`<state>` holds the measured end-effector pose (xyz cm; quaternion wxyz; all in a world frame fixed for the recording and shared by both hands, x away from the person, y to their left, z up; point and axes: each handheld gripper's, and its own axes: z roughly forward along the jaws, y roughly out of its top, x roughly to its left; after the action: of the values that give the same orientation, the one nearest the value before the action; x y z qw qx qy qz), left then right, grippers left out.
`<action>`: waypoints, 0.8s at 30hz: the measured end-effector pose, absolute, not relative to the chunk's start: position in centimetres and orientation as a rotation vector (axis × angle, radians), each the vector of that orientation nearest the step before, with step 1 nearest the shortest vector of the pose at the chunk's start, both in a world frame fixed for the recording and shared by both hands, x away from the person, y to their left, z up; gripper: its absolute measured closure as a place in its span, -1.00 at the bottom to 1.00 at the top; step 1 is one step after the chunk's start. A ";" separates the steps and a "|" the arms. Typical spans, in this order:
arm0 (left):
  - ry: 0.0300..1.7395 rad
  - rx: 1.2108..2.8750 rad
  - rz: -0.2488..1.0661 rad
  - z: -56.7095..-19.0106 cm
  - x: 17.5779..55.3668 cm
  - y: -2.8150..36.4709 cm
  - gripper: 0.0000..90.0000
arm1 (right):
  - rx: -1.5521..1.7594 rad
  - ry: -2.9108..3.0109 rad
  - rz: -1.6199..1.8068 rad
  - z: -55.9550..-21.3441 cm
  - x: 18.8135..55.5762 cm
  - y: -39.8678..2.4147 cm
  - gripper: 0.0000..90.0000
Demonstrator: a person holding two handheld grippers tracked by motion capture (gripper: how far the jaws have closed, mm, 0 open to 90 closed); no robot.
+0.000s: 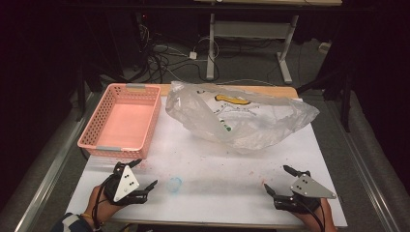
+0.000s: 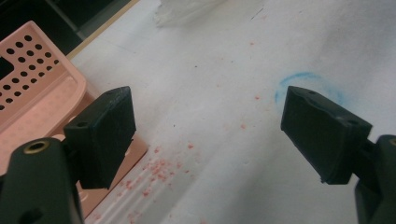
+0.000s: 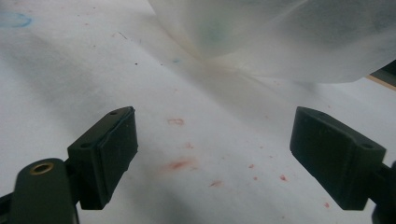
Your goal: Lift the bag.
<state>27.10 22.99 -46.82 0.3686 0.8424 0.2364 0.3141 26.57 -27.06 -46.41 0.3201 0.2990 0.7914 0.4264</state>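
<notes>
Both grippers, left (image 1: 143, 175) and right (image 1: 275, 178), wide open, empty, near side of bag (image 1: 241, 118); thin film likely to slip or tear if pinched shallowly.

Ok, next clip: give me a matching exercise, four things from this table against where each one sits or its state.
Things:
1. pink perforated plastic basket
2. crumpled translucent plastic bag
3. faint blue ring mark
4. right tool

Places or states:
A. drawn on the white table cover, between the two tools
B. open, near the table's front right edge
C. empty, on the table's far left
D. lying at the far middle to right of the table

Pairs: 1-C, 2-D, 3-A, 4-B
</notes>
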 end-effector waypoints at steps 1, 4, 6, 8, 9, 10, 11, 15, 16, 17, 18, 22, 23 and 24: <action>0.605 2.162 0.806 -46.8 27.1 23.0 -0.61 | 0.783 2.085 1.118 -46.4 26.6 -27.0 -0.65; 0.596 2.171 0.806 -46.8 27.1 23.0 -0.61 | 0.772 2.097 1.101 -46.5 26.5 -26.7 -0.65; 0.596 2.177 0.803 -46.9 27.0 23.0 -0.61 | 0.763 2.094 1.099 -46.5 26.4 -26.7 -0.65; 0.593 2.177 0.800 -46.9 26.9 23.0 -0.61 | 0.763 2.092 1.102 -46.4 26.4 -26.6 -0.65; 0.591 2.177 0.800 -46.8 26.9 23.0 -0.61 | 0.765 2.090 1.100 -46.4 26.3 -26.6 -0.65; 0.588 2.177 0.799 -46.8 26.8 23.0 -0.61 | 0.764 2.085 1.101 -46.3 26.3 -26.6 -0.65; 0.585 2.178 0.799 -46.9 26.9 22.9 -0.61 | 0.763 2.086 1.103 -46.3 26.3 -26.6 -0.65; 0.586 2.183 0.795 -46.8 27.1 23.0 -0.61 | 0.755 2.090 1.100 -46.3 26.4 -26.6 -0.65; 0.589 2.180 0.795 -46.9 27.1 22.9 -0.60 | 0.761 2.094 1.098 -46.4 26.4 -26.6 -0.65; 0.590 2.181 0.792 -46.9 27.1 22.9 -0.61 | 0.764 2.095 1.097 -46.4 26.5 -26.6 -0.65; 0.590 2.183 0.790 -46.9 27.2 22.9 -0.61 | 0.768 2.096 1.096 -46.4 26.5 -26.6 -0.65; 0.588 2.188 0.791 -46.9 27.2 22.8 -0.61 | 0.762 2.092 1.099 -46.4 26.4 -26.7 -0.65; 0.589 2.188 0.792 -46.9 27.2 22.8 -0.61 | 0.764 2.091 1.099 -46.3 26.4 -26.7 -0.65; 0.590 2.188 0.790 -46.9 27.2 22.8 -0.61 | 0.764 2.084 1.097 -46.3 26.4 -26.7 -0.65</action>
<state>27.22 22.84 -46.89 0.3626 0.8496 0.2292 0.3068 26.45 -26.73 -46.30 0.3267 0.2916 0.7956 0.4187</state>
